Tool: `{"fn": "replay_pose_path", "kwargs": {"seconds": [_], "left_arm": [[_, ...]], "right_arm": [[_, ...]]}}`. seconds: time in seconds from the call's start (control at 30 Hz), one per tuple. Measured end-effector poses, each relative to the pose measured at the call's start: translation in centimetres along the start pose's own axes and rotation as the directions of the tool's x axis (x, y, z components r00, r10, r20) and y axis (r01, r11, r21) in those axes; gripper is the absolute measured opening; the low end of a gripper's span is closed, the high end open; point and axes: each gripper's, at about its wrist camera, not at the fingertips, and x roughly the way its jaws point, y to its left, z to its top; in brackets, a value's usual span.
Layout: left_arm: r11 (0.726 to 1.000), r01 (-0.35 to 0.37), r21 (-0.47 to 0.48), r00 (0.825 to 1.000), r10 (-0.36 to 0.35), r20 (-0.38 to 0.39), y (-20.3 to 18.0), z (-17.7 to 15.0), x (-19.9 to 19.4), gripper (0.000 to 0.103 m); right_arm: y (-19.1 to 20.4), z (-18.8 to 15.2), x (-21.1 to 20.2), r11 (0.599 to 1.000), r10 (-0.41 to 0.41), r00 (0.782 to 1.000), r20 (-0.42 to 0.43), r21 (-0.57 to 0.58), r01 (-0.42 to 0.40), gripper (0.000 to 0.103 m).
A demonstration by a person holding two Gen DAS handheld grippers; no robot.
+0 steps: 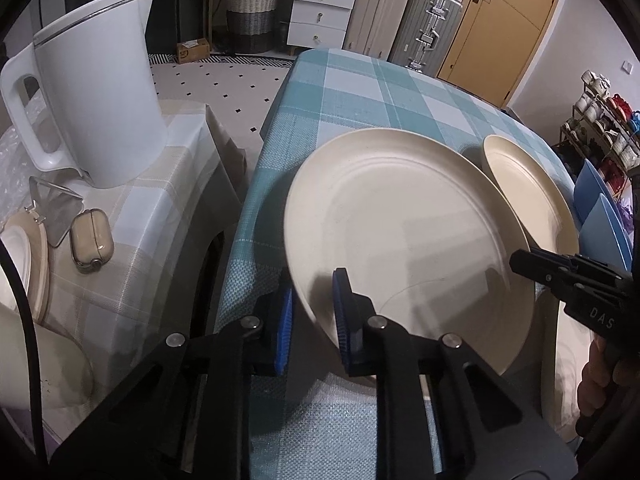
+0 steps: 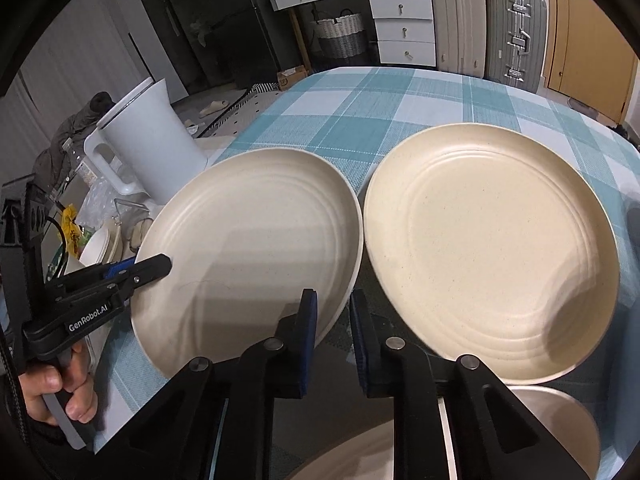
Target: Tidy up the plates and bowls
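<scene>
You are at the pick-up step: both grippers clamp the near cream plate, tilted on the checked table, the left gripper at its 7 o'clock rim, the right gripper at 5 o'clock. Next, I judge, lift it level and stack it on the second plate at 3 o'clock.

A table in a teal-and-white checked cloth is filling the middle of the room. Beyond it, white drawers are standing against the far wall, with a woven basket sitting on the floor to their left and two suitcases standing to their right. A wooden door is closing off the right side. White floor tiles with small black diamonds are showing beside the table. A shoe rack is standing by the right wall.
</scene>
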Motion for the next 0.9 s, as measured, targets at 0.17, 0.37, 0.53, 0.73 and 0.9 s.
{"fn": "replay_pose_path", "kwargs": {"seconds": [0.17, 0.37, 0.53, 0.73, 0.9], "left_arm": [[1.0, -0.007, 0.012, 1.0, 0.007, 0.007, -0.1, -0.3, -0.2, 0.016], [1.0, -0.012, 0.022, 0.999, 0.012, 0.034, -0.5, -0.2, -1.3, 0.016], [0.999, -0.014, 0.028, 0.999, 0.012, 0.053, -0.9, -0.2, -2.6, 0.016], [0.999, -0.019, 0.039, 0.996, 0.016, 0.084, -1.5, -0.5, -4.9, 0.016], [0.998, -0.018, 0.056, 0.995, 0.012, 0.103, -2.6, -0.8, -6.7, 0.016]], "right_arm": [[0.1, -0.2, -0.2, 1.0, -0.012, 1.0, 0.006, -0.009, 0.012, 0.017], [0.3, -0.4, -1.3, 0.999, -0.02, 0.999, 0.037, -0.024, 0.021, 0.017], [0.4, -0.4, -2.5, 1.0, -0.012, 0.998, 0.054, -0.028, 0.013, 0.017], [0.7, -0.9, -4.6, 0.999, -0.003, 0.996, 0.085, -0.034, 0.006, 0.017], [0.5, -1.5, -6.4, 1.0, -0.003, 0.994, 0.108, -0.03, 0.006, 0.017]]}}
